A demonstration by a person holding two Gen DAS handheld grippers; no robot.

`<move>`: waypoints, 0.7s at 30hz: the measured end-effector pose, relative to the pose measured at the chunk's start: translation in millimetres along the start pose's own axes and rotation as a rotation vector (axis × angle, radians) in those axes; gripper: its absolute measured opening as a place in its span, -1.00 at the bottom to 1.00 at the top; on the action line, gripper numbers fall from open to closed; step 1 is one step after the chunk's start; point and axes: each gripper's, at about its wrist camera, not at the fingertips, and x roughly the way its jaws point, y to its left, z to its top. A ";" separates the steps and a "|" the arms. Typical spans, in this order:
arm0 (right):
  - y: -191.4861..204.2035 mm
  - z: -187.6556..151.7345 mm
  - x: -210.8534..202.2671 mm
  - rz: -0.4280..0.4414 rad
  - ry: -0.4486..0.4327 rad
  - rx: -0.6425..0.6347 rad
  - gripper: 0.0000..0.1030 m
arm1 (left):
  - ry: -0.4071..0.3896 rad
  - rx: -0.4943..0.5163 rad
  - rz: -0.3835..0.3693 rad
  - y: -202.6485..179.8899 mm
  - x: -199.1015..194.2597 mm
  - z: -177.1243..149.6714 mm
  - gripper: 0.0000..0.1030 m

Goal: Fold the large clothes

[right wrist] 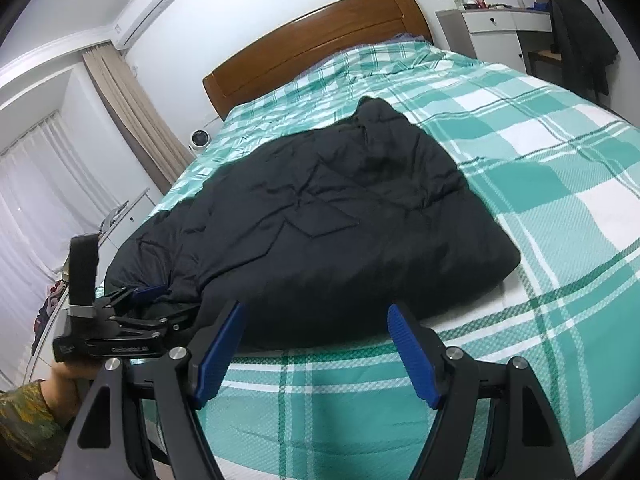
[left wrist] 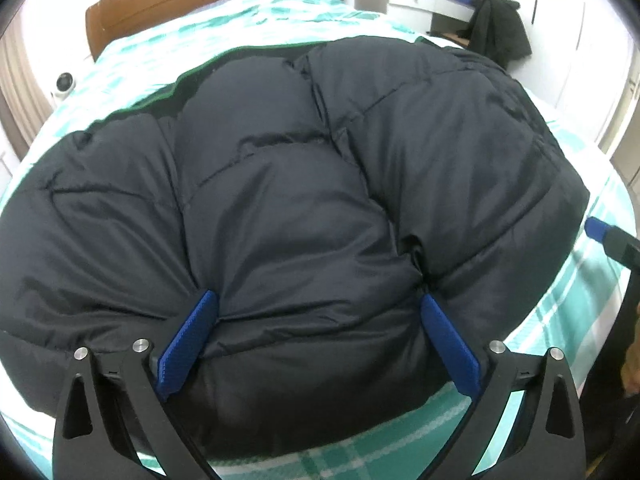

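Note:
A dark navy puffer jacket [left wrist: 300,168] lies folded in a thick bundle on the bed; it also shows in the right wrist view [right wrist: 340,216]. My left gripper [left wrist: 318,300] is open, its jaws spread wide and pressed into the jacket's near edge, with padding bulging between the blue pads [left wrist: 188,344]. It shows from the side in the right wrist view [right wrist: 148,294] at the jacket's left end. My right gripper [right wrist: 316,316] is open and empty, just short of the jacket's near edge above the bedspread. One of its fingertips [left wrist: 598,230] shows at the right edge of the left wrist view.
The bed has a green and white checked bedspread [right wrist: 540,168] and a wooden headboard [right wrist: 320,36]. A white round device [right wrist: 199,138] stands left of the bed. A dark coat hangs over a chair [right wrist: 580,36] by a white desk [right wrist: 504,20]. Curtains [right wrist: 132,116] hang left.

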 end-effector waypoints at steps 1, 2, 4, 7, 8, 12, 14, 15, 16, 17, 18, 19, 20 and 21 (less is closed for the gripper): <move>0.9 -0.3 -0.2 -0.002 -0.002 -0.006 0.47 | -0.001 0.000 -0.008 2.0 1.2 -1.6 0.97; 0.4 0.2 0.8 -0.005 -0.001 -0.010 0.47 | -0.002 0.000 -0.012 3.7 1.4 -2.0 0.97; -0.3 -1.2 1.0 -0.013 0.007 -0.006 0.47 | -0.009 0.003 -0.012 4.3 1.7 -2.7 0.97; -7.1 -0.1 0.8 -0.021 0.012 0.037 0.47 | -0.017 0.013 0.000 4.1 -4.1 -7.2 0.97; -10.5 1.2 -0.9 -0.023 0.011 0.059 0.47 | -0.018 0.027 0.008 6.5 -6.8 -11.0 0.97; -34.2 11.6 -19.4 -0.048 -0.027 0.159 0.48 | -0.021 0.093 0.017 -4.2 -35.4 -35.6 0.98; -49.5 15.8 -23.7 -0.051 -0.027 0.209 0.59 | -0.027 0.075 -0.040 -2.0 -50.7 -43.0 0.98; -57.7 17.9 -23.9 -0.047 -0.020 0.232 0.60 | -0.037 0.044 -0.077 2.4 -58.3 -43.7 0.98; -66.5 20.5 -22.6 -0.039 -0.010 0.260 0.60 | -0.048 0.006 -0.102 7.8 -63.4 -42.3 0.97; -76.3 24.3 -20.4 -0.032 -0.001 0.289 0.61 | -0.062 -0.043 -0.122 15.5 -67.8 -38.7 0.97; -82.7 28.1 -17.2 -0.025 0.006 0.308 0.63 | -0.078 -0.097 -0.138 25.4 -70.6 -33.6 0.97; -88.3 32.7 -13.0 -0.011 0.019 0.324 0.70 | -0.091 -0.148 -0.156 35.1 -70.1 -27.3 0.97; -95.0 37.3 -5.7 0.019 0.046 0.345 0.79 | -0.096 -0.200 -0.179 44.8 -66.5 -19.6 0.97; -100.0 39.3 1.0 0.038 0.070 0.367 0.80 | -0.093 -0.244 -0.192 51.8 -60.8 -11.0 0.97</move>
